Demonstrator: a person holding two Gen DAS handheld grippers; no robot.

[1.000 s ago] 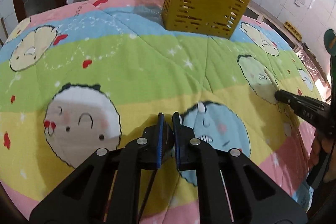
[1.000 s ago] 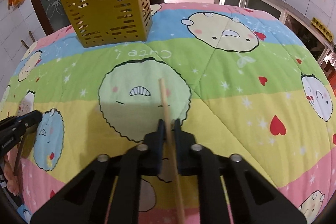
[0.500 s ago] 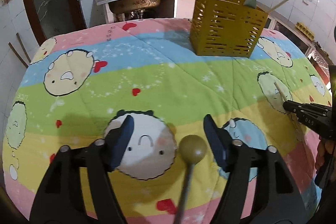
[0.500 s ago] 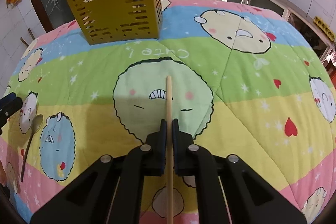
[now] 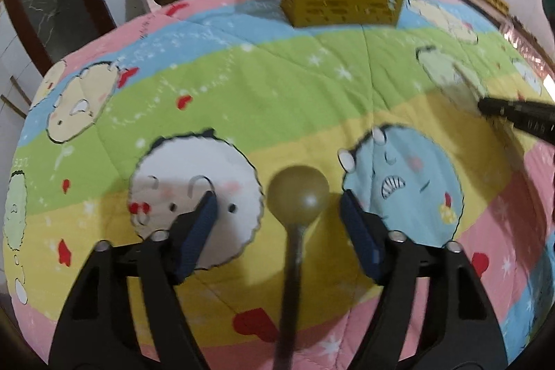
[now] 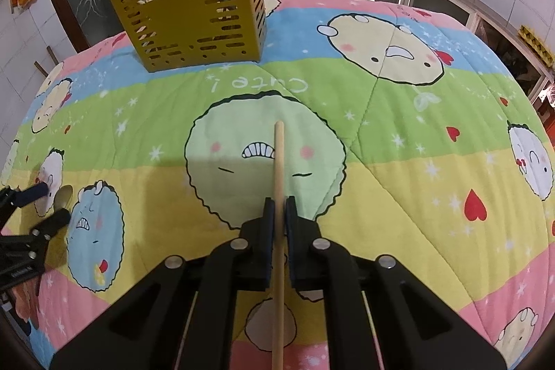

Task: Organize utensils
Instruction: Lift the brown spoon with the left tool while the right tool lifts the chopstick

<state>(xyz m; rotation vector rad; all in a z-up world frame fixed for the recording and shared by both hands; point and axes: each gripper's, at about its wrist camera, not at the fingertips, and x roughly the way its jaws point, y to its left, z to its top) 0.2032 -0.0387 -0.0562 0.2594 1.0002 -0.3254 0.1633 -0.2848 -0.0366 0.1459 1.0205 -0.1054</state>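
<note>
Left gripper [image 5: 279, 214], jaws spread, low over the quilt [image 5: 277, 92], straddling a spoon [image 5: 298, 196] lying near. Right gripper [image 6: 280, 214], level, pinches a chopstick [image 6: 278, 169] pointing toward the far yellow holder [image 6: 194, 19].

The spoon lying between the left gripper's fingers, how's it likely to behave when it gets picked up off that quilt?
The spoon looks stiff and light; its thin handle should lift without bending. The round bowl and narrow handle may pivot or slip between the left gripper's open pads if pinched off-centre. The soft quilt likely keeps it from sliding, though fingertips may press into the padding.
</note>
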